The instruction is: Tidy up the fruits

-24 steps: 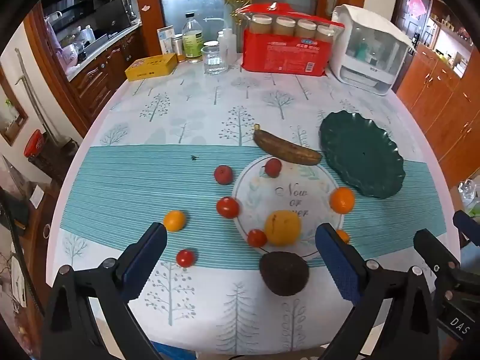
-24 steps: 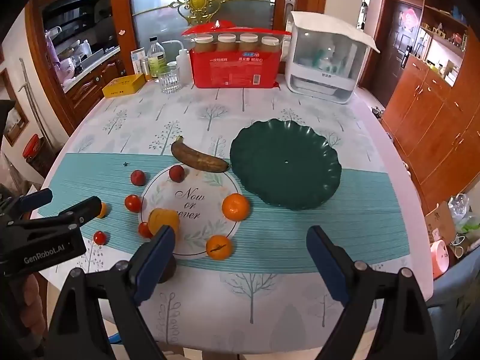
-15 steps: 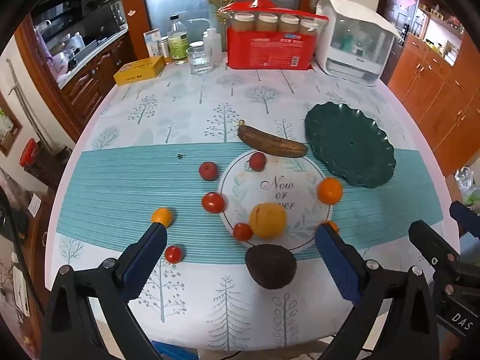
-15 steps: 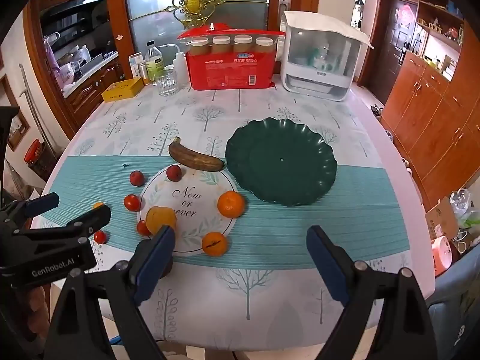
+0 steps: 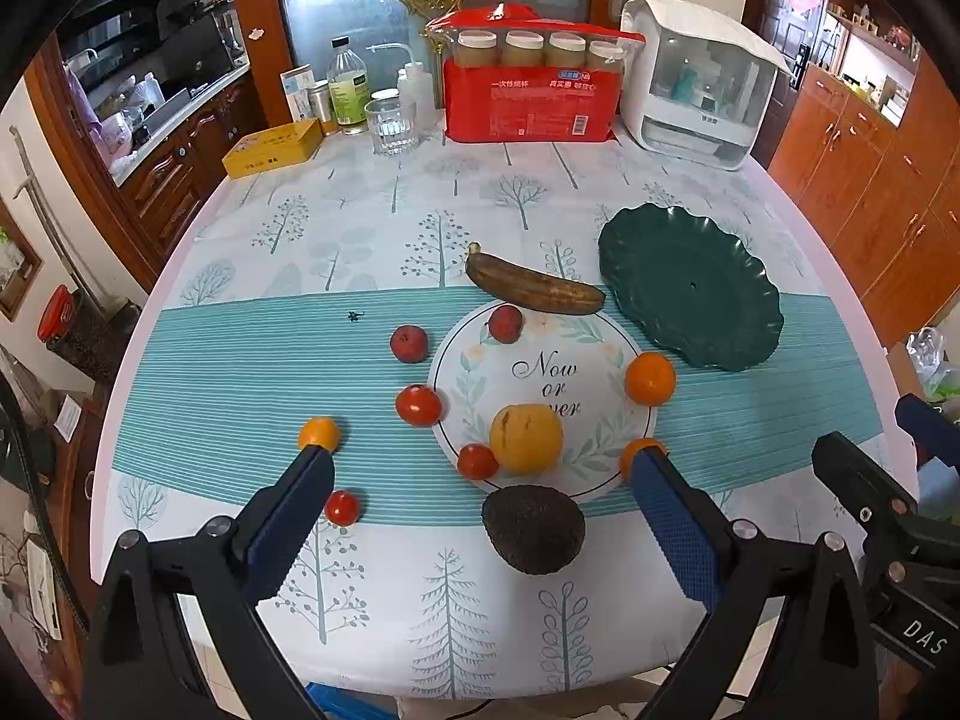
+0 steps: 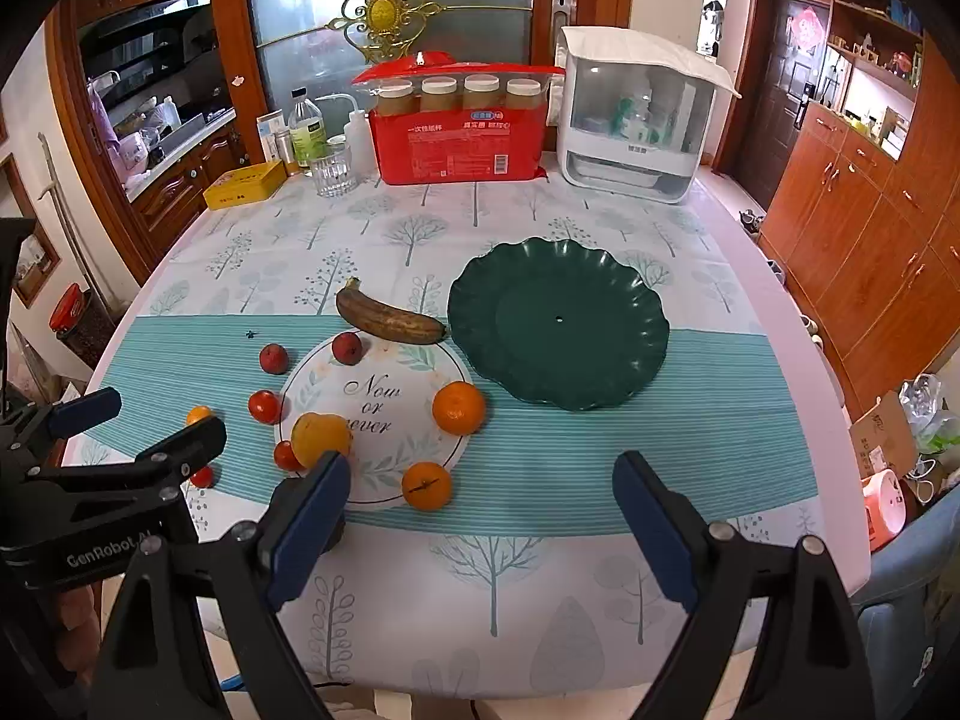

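Meanwhile both grippers — left gripper [image 5: 480,474], right gripper [image 6: 480,483] — gape wide, holding nothing, above the table's [image 5: 420,612] near edge; fruits [image 5: 526,438] sit mid-table around the round mat [image 5: 540,372] — green plate [image 6: 558,324] beside.

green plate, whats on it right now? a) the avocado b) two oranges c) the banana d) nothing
d: the green plate shows only its bare dark surface, while the banana lies on the cloth beside its rim and the avocado sits at the near table edge.
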The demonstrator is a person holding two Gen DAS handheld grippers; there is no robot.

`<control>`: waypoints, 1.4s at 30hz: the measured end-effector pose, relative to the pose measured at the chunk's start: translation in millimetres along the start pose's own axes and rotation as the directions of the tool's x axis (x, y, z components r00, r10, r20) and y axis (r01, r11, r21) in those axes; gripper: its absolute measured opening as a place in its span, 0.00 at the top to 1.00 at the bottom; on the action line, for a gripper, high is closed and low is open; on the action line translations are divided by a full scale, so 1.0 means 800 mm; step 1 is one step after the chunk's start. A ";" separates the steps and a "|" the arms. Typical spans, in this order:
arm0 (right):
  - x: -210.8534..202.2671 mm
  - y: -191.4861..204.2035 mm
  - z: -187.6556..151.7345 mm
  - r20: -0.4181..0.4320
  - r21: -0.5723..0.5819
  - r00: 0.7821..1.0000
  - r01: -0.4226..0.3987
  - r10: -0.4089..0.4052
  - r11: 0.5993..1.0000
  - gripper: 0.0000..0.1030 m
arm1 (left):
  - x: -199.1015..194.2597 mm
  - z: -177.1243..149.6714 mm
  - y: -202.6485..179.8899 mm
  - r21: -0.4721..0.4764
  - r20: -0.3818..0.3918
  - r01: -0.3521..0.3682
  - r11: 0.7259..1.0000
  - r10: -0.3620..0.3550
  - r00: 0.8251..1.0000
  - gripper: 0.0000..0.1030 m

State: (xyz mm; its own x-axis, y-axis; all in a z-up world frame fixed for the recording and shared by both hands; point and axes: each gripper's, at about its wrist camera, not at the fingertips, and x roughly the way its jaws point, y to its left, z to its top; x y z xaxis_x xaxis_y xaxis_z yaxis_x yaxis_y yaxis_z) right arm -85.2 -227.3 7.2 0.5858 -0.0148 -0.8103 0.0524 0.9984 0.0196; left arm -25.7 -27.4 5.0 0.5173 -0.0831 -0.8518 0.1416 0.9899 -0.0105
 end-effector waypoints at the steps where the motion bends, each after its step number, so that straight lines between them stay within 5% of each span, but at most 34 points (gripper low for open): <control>1: 0.000 0.000 0.000 -0.003 -0.001 1.000 -0.006 0.006 1.000 0.13 | 0.000 0.000 0.000 0.000 0.000 0.000 1.000 0.000 1.000 0.04; 42: -0.002 0.004 0.001 0.001 -0.007 1.000 -0.007 0.007 1.000 0.13 | -0.001 0.004 -0.008 0.024 0.009 -0.002 1.000 0.002 1.000 0.04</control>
State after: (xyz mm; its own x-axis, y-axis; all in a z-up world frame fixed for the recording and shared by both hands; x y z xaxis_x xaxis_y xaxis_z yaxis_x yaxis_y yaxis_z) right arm -85.6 -224.1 8.9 0.5867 -0.0079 -0.8097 0.0430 0.9988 0.0214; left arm -24.0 -34.1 7.3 0.5253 -0.0820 -0.8470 0.1608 0.9870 0.0042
